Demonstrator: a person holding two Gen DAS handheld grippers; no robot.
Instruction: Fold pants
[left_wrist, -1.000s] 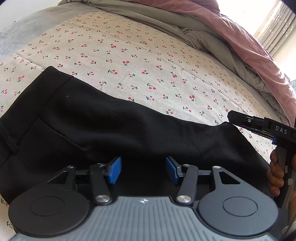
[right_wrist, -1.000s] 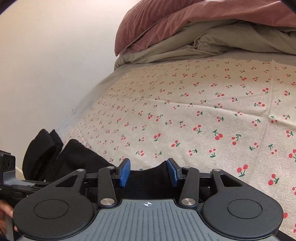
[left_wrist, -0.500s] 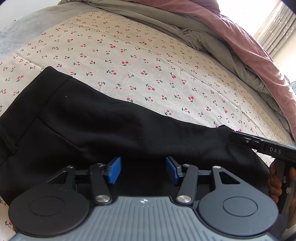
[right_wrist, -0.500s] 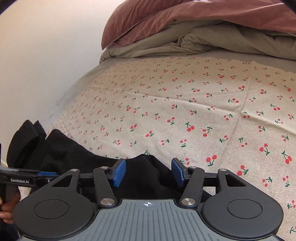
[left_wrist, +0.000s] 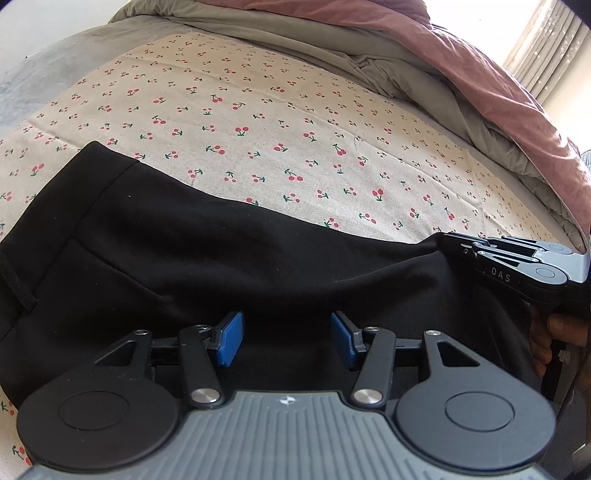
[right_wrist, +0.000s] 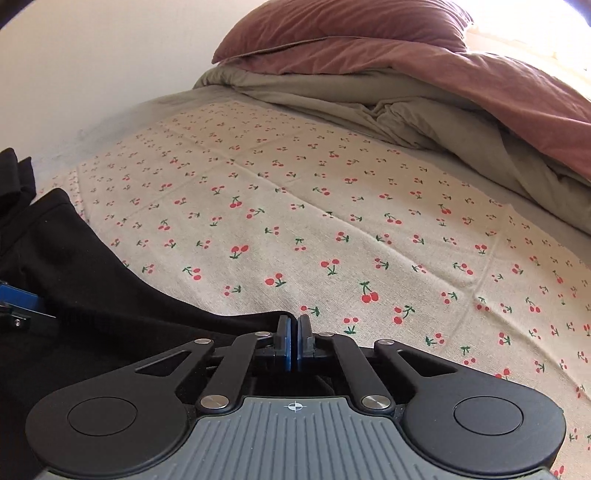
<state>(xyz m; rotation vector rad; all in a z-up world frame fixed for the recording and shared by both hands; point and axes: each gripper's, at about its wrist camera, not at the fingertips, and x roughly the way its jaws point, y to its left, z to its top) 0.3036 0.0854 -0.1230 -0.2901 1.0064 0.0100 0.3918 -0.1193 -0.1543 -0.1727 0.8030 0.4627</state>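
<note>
Left gripper (left_wrist: 283, 336): angling down over black pants (left_wrist: 184, 258), jaws standing open, untouching.
Right gripper (right_wrist: 294, 345): tilting down, jaws pinching the pants' edge on the bed (right_wrist: 332, 221).

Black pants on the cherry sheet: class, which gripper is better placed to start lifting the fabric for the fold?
Right. The right gripper is shut at the black pants' edge; the left gripper is open above the cloth.

Cherry-print bed (right_wrist: 332, 229) bare beyond black pants (left_wrist: 184, 258); heaped duvet (right_wrist: 443, 96) blocks far side.
</note>
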